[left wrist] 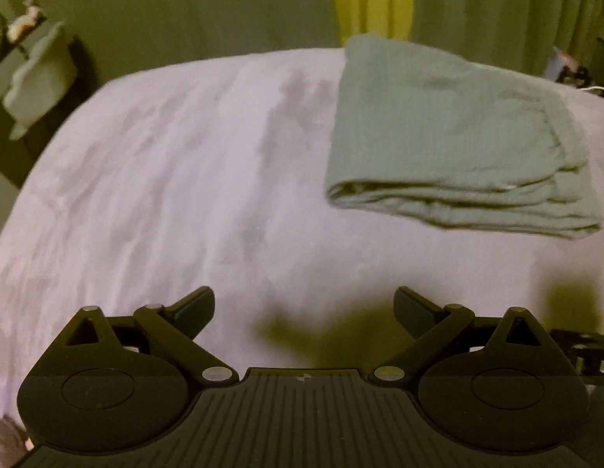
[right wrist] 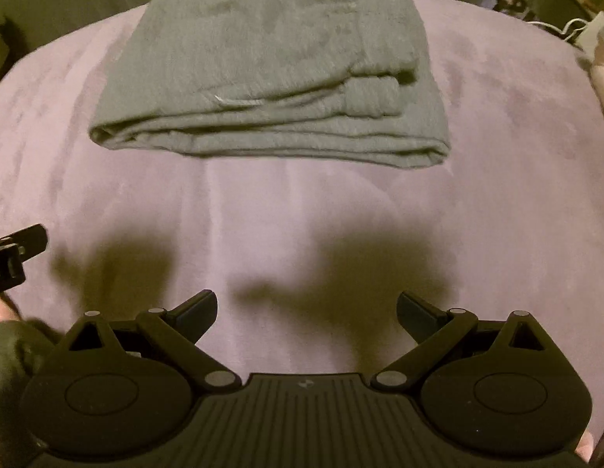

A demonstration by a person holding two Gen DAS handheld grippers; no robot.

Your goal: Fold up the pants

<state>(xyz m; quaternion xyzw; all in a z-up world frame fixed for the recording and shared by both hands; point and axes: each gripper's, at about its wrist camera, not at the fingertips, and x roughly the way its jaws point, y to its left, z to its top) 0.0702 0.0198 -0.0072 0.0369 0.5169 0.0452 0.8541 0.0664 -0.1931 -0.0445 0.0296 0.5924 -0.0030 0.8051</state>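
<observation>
The grey-green pants lie folded in a flat stack of several layers on the lilac bed cover, at the upper right in the left wrist view. In the right wrist view the pants lie straight ahead at the top centre, with the cuffs showing at the right side. My left gripper is open and empty, held over bare cover, well short and left of the pants. My right gripper is open and empty, short of the folded edge. The left gripper's tip shows at the left edge of the right wrist view.
The bed cover spreads all around the pants. A dark shelf with a pale cloth stands off the bed's far left. Green curtains hang behind. Cables and small items sit at the bed's far right.
</observation>
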